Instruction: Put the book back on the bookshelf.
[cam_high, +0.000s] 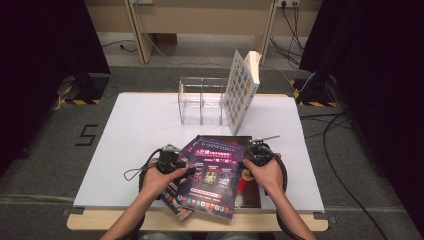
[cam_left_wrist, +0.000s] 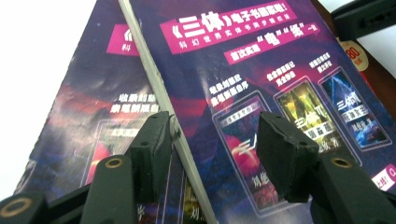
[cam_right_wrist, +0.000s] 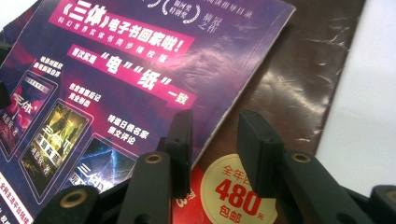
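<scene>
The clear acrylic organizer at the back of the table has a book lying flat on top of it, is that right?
Not quite. In the high view, the book stands tilted on edge, leaning against the right side of the clear acrylic organizer, not lying flat on top. The organizer is indeed at the back of the table.

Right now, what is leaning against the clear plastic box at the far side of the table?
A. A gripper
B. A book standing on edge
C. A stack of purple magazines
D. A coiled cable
B: in the high view a book with a grid of small coloured pictures on its cover stands tilted against the clear plastic box, while the purple magazines lie flat near the person.
</scene>
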